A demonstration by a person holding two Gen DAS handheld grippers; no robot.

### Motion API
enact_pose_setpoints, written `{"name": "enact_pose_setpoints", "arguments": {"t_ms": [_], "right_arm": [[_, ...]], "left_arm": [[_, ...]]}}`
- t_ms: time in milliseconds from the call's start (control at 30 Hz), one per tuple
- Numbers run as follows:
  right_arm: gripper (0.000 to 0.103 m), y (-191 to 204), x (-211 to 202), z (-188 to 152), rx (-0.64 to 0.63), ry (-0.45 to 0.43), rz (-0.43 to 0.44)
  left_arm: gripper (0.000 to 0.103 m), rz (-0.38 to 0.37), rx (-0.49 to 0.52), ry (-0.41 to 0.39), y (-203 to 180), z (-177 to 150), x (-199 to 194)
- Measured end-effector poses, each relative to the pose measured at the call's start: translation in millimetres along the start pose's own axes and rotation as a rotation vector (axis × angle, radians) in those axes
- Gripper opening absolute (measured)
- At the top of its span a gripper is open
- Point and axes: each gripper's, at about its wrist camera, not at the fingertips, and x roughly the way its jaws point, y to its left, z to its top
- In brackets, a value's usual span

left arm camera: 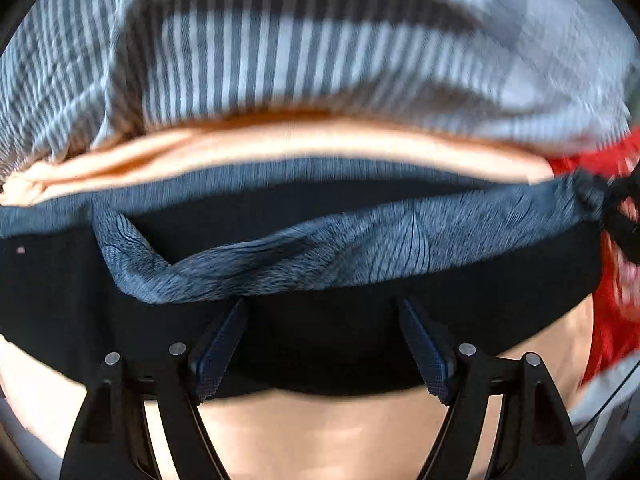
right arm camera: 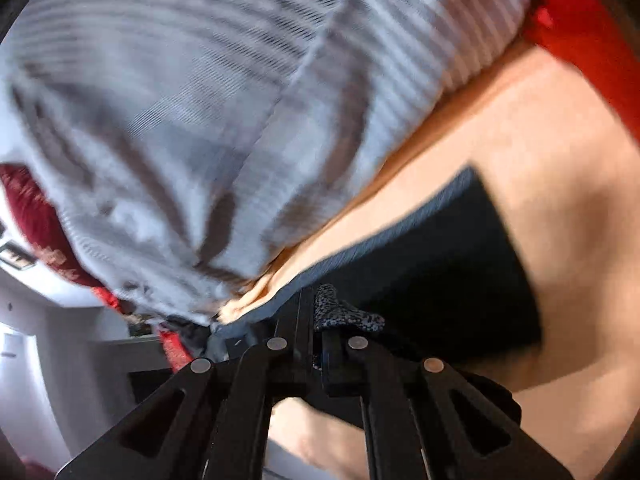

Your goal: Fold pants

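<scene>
Mid-fold. Dark pants (left arm camera: 320,344) lie on the peach bed sheet (left arm camera: 280,148), waistband (left arm camera: 340,256) on the side nearest the striped blanket (left arm camera: 280,60). Left hand-held gripper (left arm camera: 322,344) released, jaws spread over the pants. Right hand-held gripper (right arm camera: 316,320) clenched on what looks like a waistband corner; blurred. Next: left must grip an edge. Bare sheet beyond the pants' far hem leaves room.

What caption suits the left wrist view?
Open left gripper poised over dark pants with grey-lined waistband on peach sheet.
</scene>
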Motion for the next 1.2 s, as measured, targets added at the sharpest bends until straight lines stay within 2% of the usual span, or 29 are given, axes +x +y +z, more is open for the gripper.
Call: {"name": "enact_pose_setpoints", "arguments": {"t_ms": [133,267,333,367,400,433,467,533,567,600,667,767,833,867,1000,1067,1133,1200], "right_arm": [[0.003,-25.3,20.2,42.3,0.042,-0.011,-0.084],[0.007,-42.4,36.6,60.9,0.015,0.040,-0.215],[0.031,-43.7,36.3,61.5,0.011,0.061,-0.258],[0.062,-43.2,30.5,61.2,0.015,0.048,-0.265],[0.076,-44.1,23.3,62.3,0.019,0.029,-0.259],[0.085,-42.0,9.0,62.6,0.023,-0.017,-0.265],[0.085,-40.0,-0.9,63.8,0.019,-0.045,-0.272],[0.071,-32.9,-22.9,58.1,-0.002,-0.074,-0.279],[0.056,-29.6,-26.5,54.8,-0.012,-0.067,-0.267],[0.047,-26.7,-29.4,47.2,-0.024,-0.048,-0.260],[0.038,-20.8,-25.9,25.9,-0.068,0.010,-0.288],[0.036,-21.9,-3.4,-5.5,-0.124,0.103,-0.350],[0.029,-34.6,12.5,-14.8,-0.132,0.129,-0.436],[0.025,-39.0,16.1,-16.0,-0.144,0.113,-0.446],[0.029,-27.2,12.2,-16.2,-0.157,0.066,-0.473],[0.029,-5.0,11.6,-27.8,-0.243,0.074,-0.508],[0.034,12.5,15.5,-41.0,-0.296,0.092,-0.507],[0.051,21.6,23.5,-55.8,-0.304,0.121,-0.466]], "left_arm": [[0.080,0.060,0.009,-0.029,-15.0,33.6,11.6],[0.080,0.103,-0.013,0.022,-19.5,31.0,30.6],[0.080,0.129,-0.018,0.043,-20.6,25.3,38.7],[0.080,0.141,-0.019,0.054,-20.5,23.9,42.6],[0.080,0.146,-0.019,0.062,-20.6,23.6,45.7],[0.080,0.153,-0.018,0.067,-20.8,23.6,48.9],[0.080,0.160,-0.016,0.073,-21.4,24.5,52.6],[0.080,0.174,-0.009,0.077,-27.6,24.5,61.1],[0.080,0.187,-0.002,0.076,-30.2,26.0,65.8],[0.080,0.196,0.002,0.075,-30.1,27.4,70.6],[0.081,0.206,-0.001,0.069,-29.9,30.4,79.4],[0.092,0.222,-0.012,0.051,-30.9,39.9,88.1],[0.092,0.209,-0.030,0.056,-27.3,49.9,90.1],[0.092,0.205,-0.036,0.064,-25.5,53.9,88.0],[0.092,0.225,0.014,0.006,-9.1,57.7,54.0],[0.092,0.261,0.016,-0.017,16.6,52.7,37.8],[0.092,0.300,-0.010,-0.017,47.7,48.7,28.8],[0.092,0.329,-0.055,-0.008,84.1,56.4,26.1]]}}
